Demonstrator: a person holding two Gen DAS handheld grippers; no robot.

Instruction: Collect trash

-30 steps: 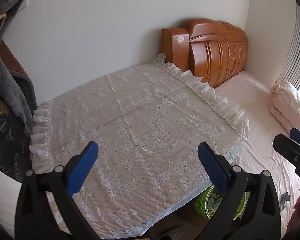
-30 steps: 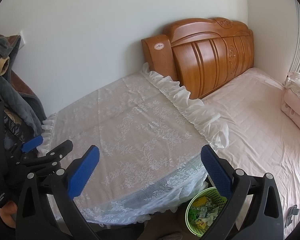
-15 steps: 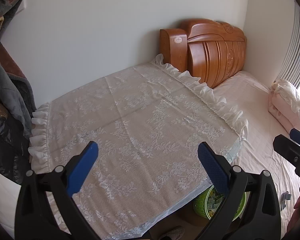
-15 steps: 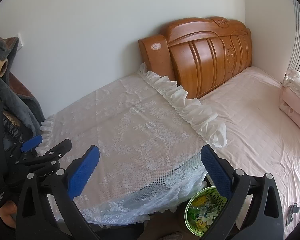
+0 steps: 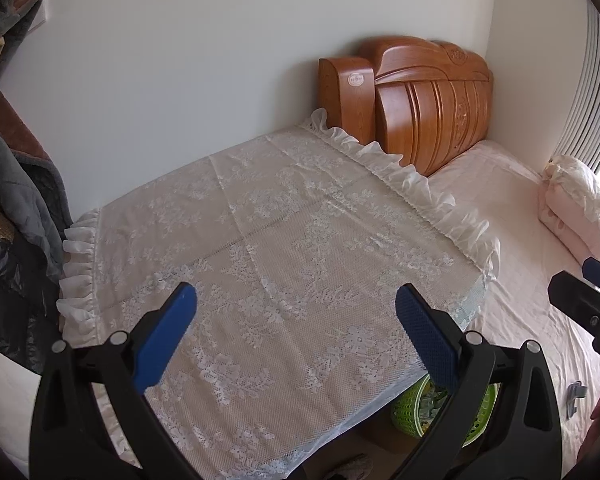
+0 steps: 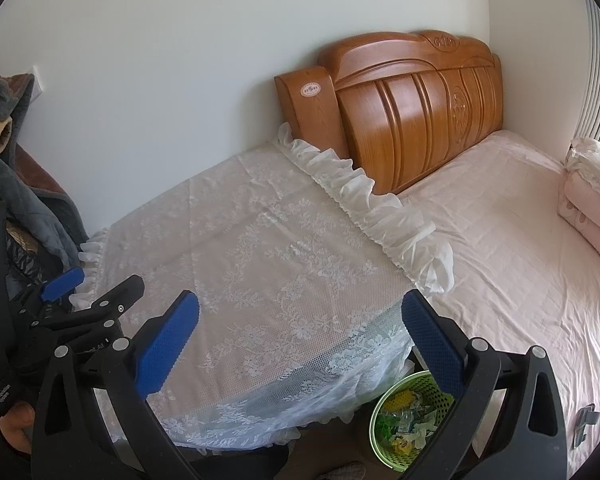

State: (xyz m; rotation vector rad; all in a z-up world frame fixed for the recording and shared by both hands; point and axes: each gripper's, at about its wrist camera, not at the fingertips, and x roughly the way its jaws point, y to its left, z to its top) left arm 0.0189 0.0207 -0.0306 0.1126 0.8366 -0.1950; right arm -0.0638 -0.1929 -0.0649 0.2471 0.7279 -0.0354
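Note:
A green plastic basket (image 6: 410, 420) holding several wrappers stands on the floor between the lace-covered table and the bed; it also shows partly hidden in the left wrist view (image 5: 410, 410). My left gripper (image 5: 296, 320) is open and empty above the lace tablecloth (image 5: 268, 264). My right gripper (image 6: 300, 328) is open and empty above the table's right front corner, just up and left of the basket. No loose trash shows on the tablecloth (image 6: 260, 264).
A bed with a pink sheet (image 6: 520, 240) and a wooden headboard (image 6: 412, 108) lies to the right. A folded quilt (image 6: 592, 196) sits at its far right. Dark clothes (image 5: 8, 184) hang at the left. A small grey clip (image 6: 586, 418) lies on the bed's edge.
Both views have drifted slightly; the scene sits a little further left and lower in frame. Both grippers stay open and empty.

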